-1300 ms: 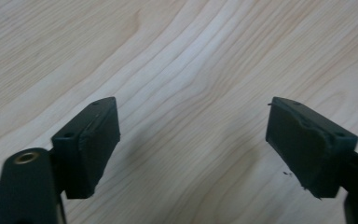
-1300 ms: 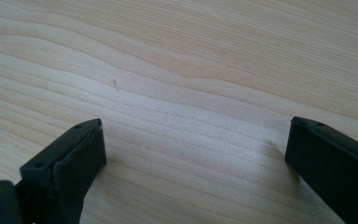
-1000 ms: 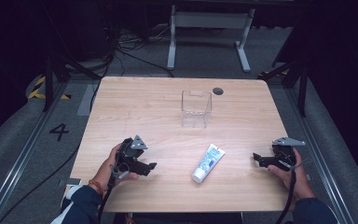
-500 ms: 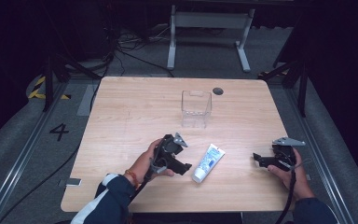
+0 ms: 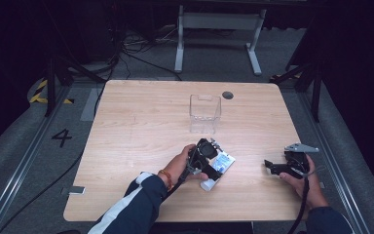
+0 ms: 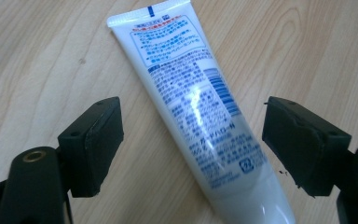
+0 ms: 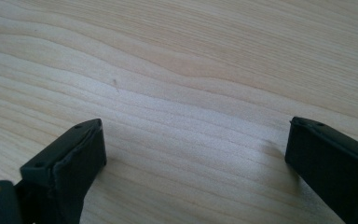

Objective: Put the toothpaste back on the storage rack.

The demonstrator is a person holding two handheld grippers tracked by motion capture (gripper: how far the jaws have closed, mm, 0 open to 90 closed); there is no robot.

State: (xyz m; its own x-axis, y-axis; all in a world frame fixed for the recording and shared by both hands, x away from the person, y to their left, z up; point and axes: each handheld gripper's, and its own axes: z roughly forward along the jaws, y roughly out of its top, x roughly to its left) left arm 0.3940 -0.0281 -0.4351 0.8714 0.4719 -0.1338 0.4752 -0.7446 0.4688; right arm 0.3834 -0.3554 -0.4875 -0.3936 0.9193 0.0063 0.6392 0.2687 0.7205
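My left gripper [image 5: 213, 157] has moved right across the table [image 5: 141, 131] and now hangs over the white tube [image 6: 200, 116], jaws wide, touching nothing. The blue and red print on the tube is too small to read. The tube lies flat, crimped end toward the clear box [image 5: 205, 113]. My right gripper [image 5: 271, 166] is open, empty.

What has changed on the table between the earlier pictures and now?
The left tongs moved right across the table and now sit over the tube, open, with the tube between the jaws but not gripped. The tube, the clear box and the right tongs stayed where they were; the right tongs are open and hold nothing.
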